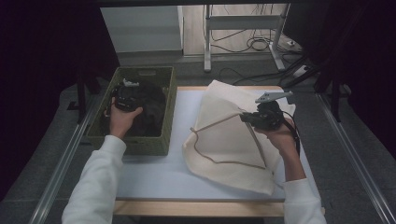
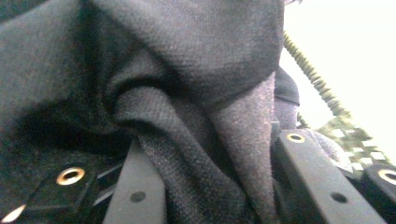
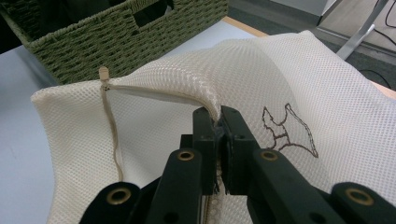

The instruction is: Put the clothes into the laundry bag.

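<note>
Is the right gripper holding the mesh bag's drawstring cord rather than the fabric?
No, the right gripper is shut on a raised fold of the mesh bag, while the cord hangs apart from it.

Grey floor [image 1: 355, 186], dark curtains [image 1: 42, 70] — tangled cables [image 1: 247, 44]

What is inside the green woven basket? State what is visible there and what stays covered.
Inside the green woven basket lies dark cloth, a fold pinched by the left gripper. Anything beneath the cloth, including the basket's floor, is covered.
</note>
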A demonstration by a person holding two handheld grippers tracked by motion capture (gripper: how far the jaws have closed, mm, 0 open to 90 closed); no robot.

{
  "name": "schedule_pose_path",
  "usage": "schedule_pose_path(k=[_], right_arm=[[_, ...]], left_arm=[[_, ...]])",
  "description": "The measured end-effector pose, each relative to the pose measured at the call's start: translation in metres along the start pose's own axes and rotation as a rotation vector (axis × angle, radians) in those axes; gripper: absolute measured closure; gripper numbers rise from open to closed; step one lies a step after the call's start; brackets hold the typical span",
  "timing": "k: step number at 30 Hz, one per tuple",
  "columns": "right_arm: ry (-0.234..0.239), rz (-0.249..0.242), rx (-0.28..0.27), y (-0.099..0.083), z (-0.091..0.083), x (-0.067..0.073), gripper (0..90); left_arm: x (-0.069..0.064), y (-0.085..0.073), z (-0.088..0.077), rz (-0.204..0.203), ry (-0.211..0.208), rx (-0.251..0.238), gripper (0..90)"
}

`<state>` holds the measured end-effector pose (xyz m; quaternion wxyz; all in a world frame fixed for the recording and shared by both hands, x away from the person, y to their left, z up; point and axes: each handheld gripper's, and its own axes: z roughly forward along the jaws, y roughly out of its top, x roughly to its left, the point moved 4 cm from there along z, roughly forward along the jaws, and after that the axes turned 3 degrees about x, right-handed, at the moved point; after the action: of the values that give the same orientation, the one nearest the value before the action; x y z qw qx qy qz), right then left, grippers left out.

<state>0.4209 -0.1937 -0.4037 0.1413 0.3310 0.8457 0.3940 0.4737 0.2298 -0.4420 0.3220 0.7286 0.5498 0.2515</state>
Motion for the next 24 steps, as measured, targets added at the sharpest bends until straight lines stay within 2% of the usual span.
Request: schedule_pose_path(k=[6, 9, 15, 19, 24], right_arm=[[0.000, 0.001, -0.001, 0.000, -0.001, -0.001, 86.0], [0.000, 0.004, -0.001, 0.000, -0.001, -0.001, 86.1], [-0.001, 0.003, 0.000, -0.001, -0.001, -0.002, 86.0], [0.000, 0.001, 0.000, -0.001, 0.000, -0.002, 86.0], [-0.003, 0.005, -0.001, -0.001, -0.002, -0.003, 86.1]], left_arm=[[0.003, 0.006, -0.020, 0.001, -0.006, -0.061, 67.0], [0.004, 0.009, -0.028, -0.012, -0.038, -0.091, 67.0], [0.003, 0.013, -0.044, 0.011, -0.050, -0.144, 67.1], [0.003, 0.014, -0.048, 0.018, -0.049, -0.161, 67.1], [0.005, 0.013, -0.057, 0.005, -0.058, -0.185, 67.1]])
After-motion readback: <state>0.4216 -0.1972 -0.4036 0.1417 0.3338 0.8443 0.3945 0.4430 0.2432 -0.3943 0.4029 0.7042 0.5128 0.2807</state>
